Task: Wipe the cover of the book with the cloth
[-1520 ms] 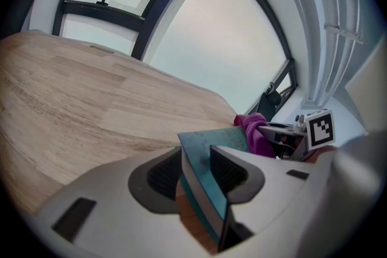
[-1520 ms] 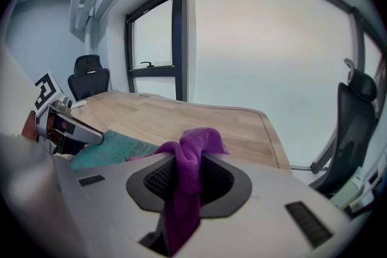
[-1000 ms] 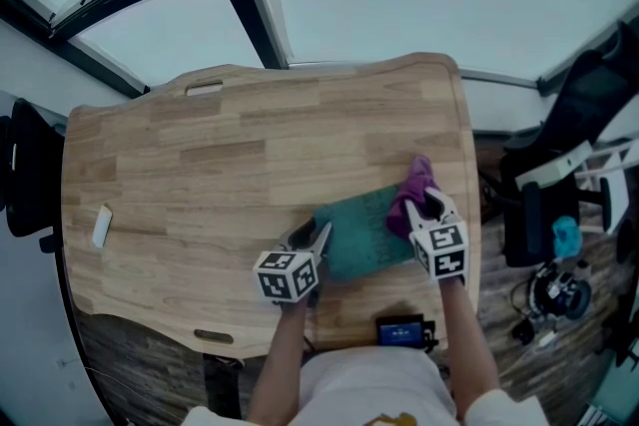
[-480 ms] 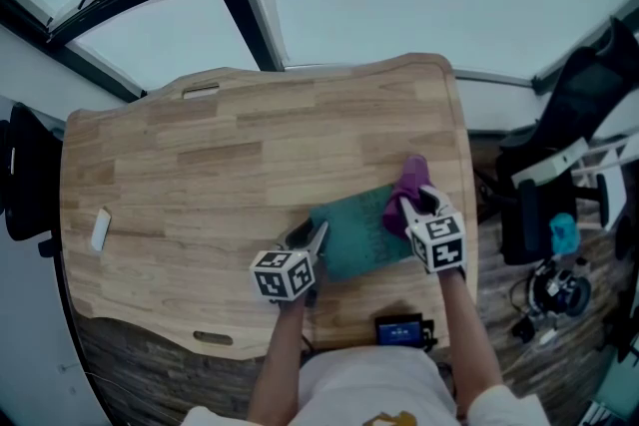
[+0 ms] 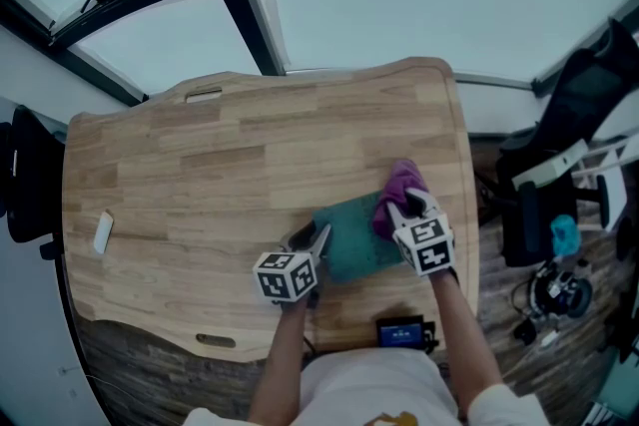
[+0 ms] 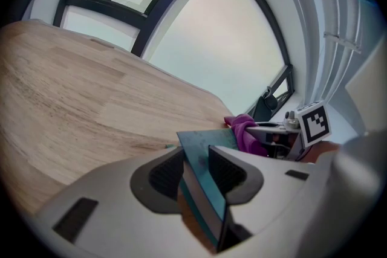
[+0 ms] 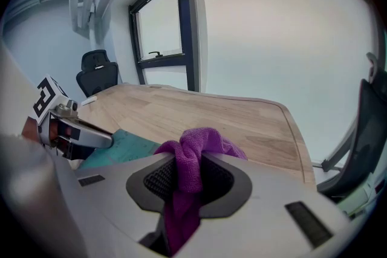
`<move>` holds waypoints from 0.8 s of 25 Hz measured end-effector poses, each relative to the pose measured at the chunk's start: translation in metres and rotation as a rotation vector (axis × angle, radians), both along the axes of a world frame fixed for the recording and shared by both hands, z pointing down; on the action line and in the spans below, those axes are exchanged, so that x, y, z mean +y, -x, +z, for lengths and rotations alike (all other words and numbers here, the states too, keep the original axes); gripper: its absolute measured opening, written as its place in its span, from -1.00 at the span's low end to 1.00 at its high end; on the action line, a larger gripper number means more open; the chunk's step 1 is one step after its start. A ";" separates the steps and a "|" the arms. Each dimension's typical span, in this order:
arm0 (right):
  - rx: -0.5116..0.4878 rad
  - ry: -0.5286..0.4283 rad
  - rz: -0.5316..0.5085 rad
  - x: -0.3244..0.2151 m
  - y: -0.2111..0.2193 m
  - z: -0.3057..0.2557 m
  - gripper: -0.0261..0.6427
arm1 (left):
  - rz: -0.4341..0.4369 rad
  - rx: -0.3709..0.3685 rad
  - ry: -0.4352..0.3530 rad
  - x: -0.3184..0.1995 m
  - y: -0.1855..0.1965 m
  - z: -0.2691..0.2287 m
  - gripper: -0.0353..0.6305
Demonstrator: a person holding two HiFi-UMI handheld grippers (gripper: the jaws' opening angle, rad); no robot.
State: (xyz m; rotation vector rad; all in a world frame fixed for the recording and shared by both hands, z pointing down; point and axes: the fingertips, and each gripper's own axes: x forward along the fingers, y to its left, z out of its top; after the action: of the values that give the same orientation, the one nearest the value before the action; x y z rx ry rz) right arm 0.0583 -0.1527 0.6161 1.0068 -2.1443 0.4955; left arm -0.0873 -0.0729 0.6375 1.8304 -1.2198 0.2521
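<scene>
Purple cloth (image 7: 202,139), pinched in jaws of right gripper (image 7: 192,165), wants flat overlapping strokes across book (image 5: 351,239) (left gripper (image 6: 196,155) jaws clamp its corner).

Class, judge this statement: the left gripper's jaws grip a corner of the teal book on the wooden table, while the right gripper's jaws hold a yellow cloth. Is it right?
One detail is wrong: the cloth is purple, not yellow, as the right gripper view shows. Otherwise it holds: the left gripper has its jaws on a corner of the teal book on the wooden table, and the right gripper has its jaws closed on the cloth.
</scene>
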 end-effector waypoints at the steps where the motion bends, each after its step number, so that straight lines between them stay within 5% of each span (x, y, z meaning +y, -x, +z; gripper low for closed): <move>1: 0.000 -0.001 -0.006 0.001 0.003 0.000 -0.69 | 0.001 0.000 0.000 0.000 0.000 0.000 -0.50; 20: -0.013 0.013 -0.084 0.019 0.054 0.000 -0.69 | 0.005 -0.010 -0.009 -0.001 0.001 0.002 -0.50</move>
State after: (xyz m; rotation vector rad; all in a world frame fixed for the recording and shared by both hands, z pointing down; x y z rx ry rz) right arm 0.0044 -0.1341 0.6165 0.9045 -2.1819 0.4757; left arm -0.0878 -0.0736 0.6393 1.8423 -1.2246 0.2592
